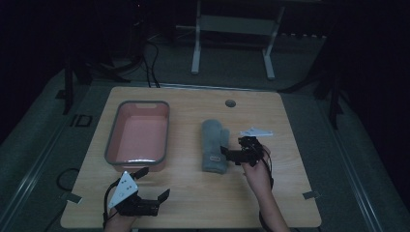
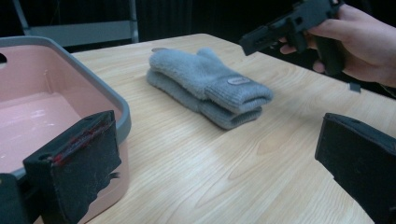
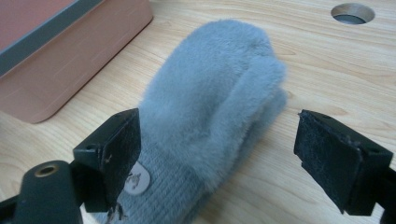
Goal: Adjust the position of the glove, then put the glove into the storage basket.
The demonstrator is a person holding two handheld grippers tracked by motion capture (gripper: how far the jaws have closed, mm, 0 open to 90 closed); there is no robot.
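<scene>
1. Grey mittens (image 1: 214, 145), a stacked pair, fuzzy knit with ribbed cuffs. Lying flat on the desk (image 1: 193, 198), right of centre, cuffs toward the near edge, fingertip ends toward the far edge. Well apart from the tub. Seen from the side in the left gripper view (image 2: 210, 86) and close up in the right gripper view (image 3: 210, 107).

2. Label on the top mitten's cuff (image 3: 135, 181): small oval grey patch bearing a dark mark; writing too small and blurred to read. Same patch in the left gripper view (image 2: 238, 81), also unreadable.

3. Pink tub (image 1: 139, 135), rectangular, grey rim, handle slot in the far wall. On the left half of the desk, nothing seen inside. No lettering visible.

4. Right gripper (image 1: 231, 152), held in a hand (image 1: 256, 174) just beside the mittens' cuffs, pointing toward them. Jaws spread wide in the right gripper view (image 3: 217, 158), the cuff end between them, pads clear of the fabric on both sides. Nothing gripped.

5. Left gripper (image 1: 152, 183), at the near left of the desk, close to the tub's near corner. Jaws spread wide, nothing between them but bare desk (image 2: 215, 154). White three-cornered plate on top.

6. Desk: pale wood-grain top, round cable hole (image 1: 230, 103) near the far edge. "ID" in pale letters on the floor (image 1: 80, 121) to the left.
</scene>
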